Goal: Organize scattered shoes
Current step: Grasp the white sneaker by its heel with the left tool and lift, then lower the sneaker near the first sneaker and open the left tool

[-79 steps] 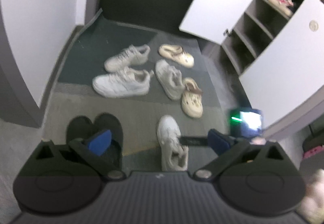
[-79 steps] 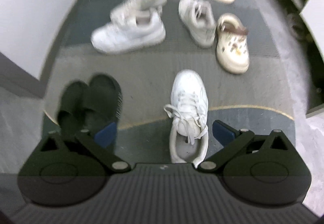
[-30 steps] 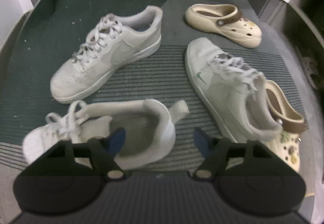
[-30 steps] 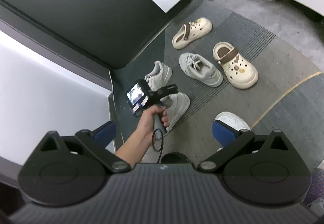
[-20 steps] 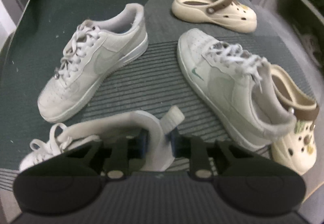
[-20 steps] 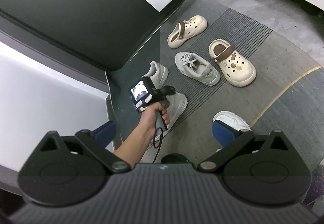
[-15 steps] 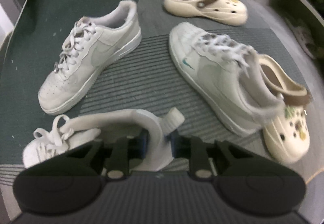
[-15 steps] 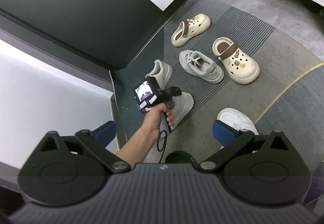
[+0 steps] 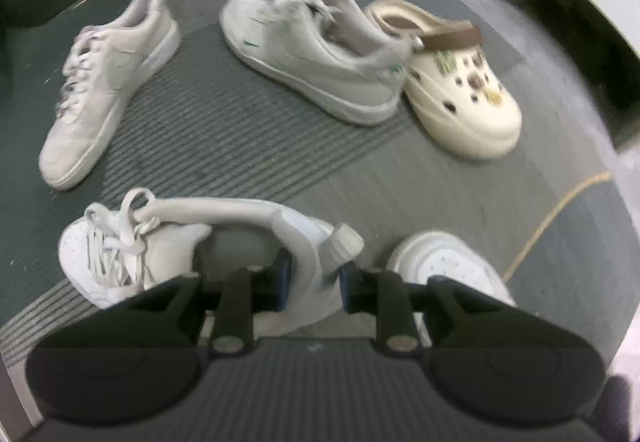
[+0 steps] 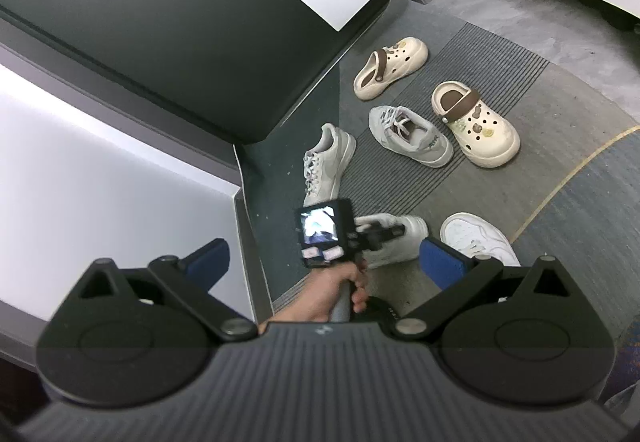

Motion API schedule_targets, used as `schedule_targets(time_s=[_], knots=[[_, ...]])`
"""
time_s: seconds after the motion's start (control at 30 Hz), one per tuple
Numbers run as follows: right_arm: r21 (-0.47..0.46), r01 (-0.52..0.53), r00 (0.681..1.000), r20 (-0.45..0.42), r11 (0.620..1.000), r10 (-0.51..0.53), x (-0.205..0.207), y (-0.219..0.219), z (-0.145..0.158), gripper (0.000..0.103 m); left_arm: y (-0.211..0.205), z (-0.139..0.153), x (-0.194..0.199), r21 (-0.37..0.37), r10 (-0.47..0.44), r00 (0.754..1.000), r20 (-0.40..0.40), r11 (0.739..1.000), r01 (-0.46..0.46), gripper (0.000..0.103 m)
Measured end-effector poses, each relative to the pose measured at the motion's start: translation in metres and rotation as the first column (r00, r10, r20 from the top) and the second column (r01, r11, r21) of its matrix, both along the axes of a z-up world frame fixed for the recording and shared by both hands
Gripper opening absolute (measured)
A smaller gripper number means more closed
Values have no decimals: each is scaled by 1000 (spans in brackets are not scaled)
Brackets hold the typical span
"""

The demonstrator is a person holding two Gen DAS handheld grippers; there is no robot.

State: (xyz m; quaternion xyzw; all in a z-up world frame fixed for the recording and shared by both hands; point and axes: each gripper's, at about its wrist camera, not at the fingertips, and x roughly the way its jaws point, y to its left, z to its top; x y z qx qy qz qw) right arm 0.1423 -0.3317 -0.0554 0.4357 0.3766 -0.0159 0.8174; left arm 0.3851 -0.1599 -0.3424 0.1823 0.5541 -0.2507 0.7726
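My left tool (image 9: 312,280) pinches the heel collar of a white sneaker (image 9: 132,242) on the doormat (image 9: 248,146); my right tool (image 10: 322,258) hangs wide and empty above. Its white mate (image 9: 448,266) lies just beside. Two grey sneakers (image 9: 320,62) and two cream clogs (image 9: 460,94) lie scattered, unpaired, so most sorting looks left. The held shoe looks soft-collared, laces loose.
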Motion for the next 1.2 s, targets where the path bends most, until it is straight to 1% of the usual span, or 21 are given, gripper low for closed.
schedule_targets(time_s=[0.07,0.13,0.2,0.27,0.33,0.37,0.43,0.5,0.57,0.63,0.67,0.73,0.77,0.83,0.9,0.97,1.0,1.1,1.17,1.2], knots=[[4,-7,1000,5,1000,7,0,-1,-1,103,-5,-5,-1,7,-13,1000,20,1000,13,27],[9,-26,1000,5,1000,26,1,-3,-3,103,-7,-7,0,-4,-12,1000,9,1000,12,38],[-15,-29,1000,0,999,29,1,-7,-3,103,-2,0,-1,-40,23,1000,2,999,-23,67],[-25,-15,1000,3,1000,16,-3,-13,-3,103,1,14,-9,-32,45,999,25,999,-44,80],[-26,1,1000,17,1000,-1,-7,-18,0,103,2,29,-19,-15,50,997,56,999,-49,84],[-57,-9,1000,23,998,11,-9,-18,3,103,1,37,-26,-1,33,997,76,999,-33,88],[-148,-38,998,38,988,44,-13,-14,11,103,0,48,-34,17,2,994,107,1000,-3,89],[-244,-57,996,57,968,73,-16,-9,21,103,11,67,-44,16,32,993,115,999,-34,90],[-294,-58,994,70,954,82,-19,-6,24,103,21,86,-54,15,62,991,122,998,-65,90],[-299,-57,994,72,952,82,-20,-5,24,103,36,104,-63,0,119,988,95,993,-119,90],[-278,-61,994,73,959,84,-20,-5,23,103,43,112,-68,-6,142,986,88,990,-142,90],[-243,-72,993,76,967,92,-21,-3,22,103,57,132,-81,-7,188,976,108,982,-188,92],[-229,-84,991,83,970,105,-22,0,23,103,62,144,-86,7,214,968,132,976,-216,95],[-240,-103,987,99,965,130,-24,6,27,103,73,167,-95,32,263,948,181,961,-273,96],[-298,-118,980,122,947,160,-29,16,35,103,83,192,-102,-1,297,934,200,953,-303,96],[-335,-131,973,135,933,186,-32,21,39,103,92,217,-109,-35,330,919,218,943,-330,96],[-340,-140,972,134,930,195,-32,22,39,103,97,230,-112,-52,346,910,226,938,-344,97],[-306,-174,968,121,936,219,-35,25,36,103,111,268,-123,-104,396,884,249,918,-382,102],[-286,-192,967,110,939,231,-38,27,35,103,117,285,-125,-105,390,893,224,921,-376,102],[-291,-191,967,106,938,230,-40,28,35,103,120,294,-127,-106,387,898,211,922,-372,103]])
